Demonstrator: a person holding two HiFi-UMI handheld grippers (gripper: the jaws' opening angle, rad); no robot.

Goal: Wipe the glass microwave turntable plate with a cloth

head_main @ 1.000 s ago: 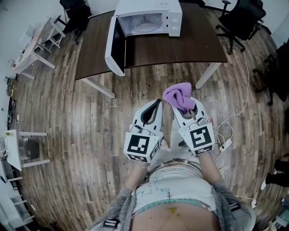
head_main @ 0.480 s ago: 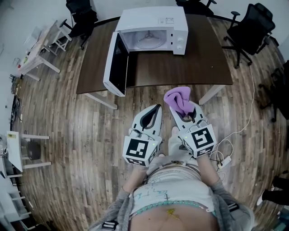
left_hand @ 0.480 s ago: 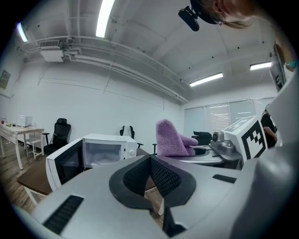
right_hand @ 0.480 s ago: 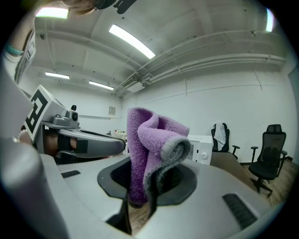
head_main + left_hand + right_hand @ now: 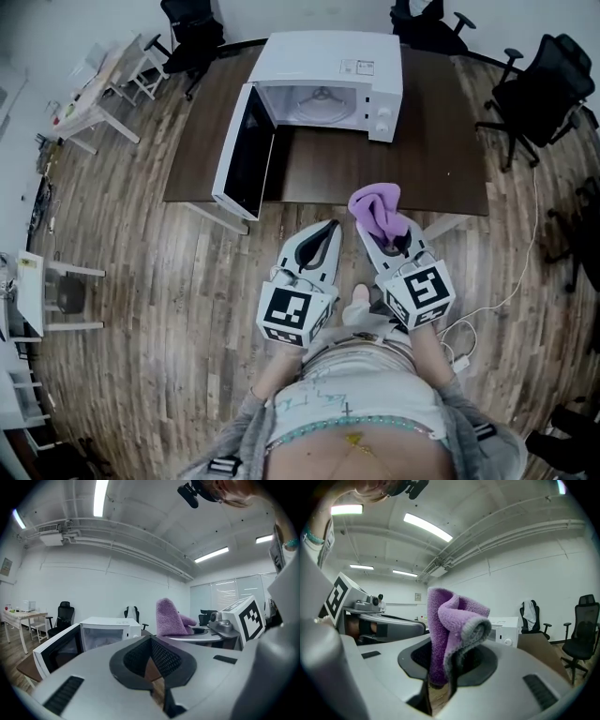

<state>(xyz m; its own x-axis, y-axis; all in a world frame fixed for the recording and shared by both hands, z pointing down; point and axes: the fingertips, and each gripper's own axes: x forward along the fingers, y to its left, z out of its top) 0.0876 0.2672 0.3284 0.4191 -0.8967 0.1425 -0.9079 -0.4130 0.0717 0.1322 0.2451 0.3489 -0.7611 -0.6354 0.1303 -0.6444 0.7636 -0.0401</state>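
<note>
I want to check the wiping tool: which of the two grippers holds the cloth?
The right gripper: its jaws are shut on the purple cloth. The left gripper is shut with nothing between its jaws.

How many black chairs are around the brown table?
3: one black chair beyond the table on the left, one behind the microwave, one at the right. Dark shapes at the right edge may be more.
</note>
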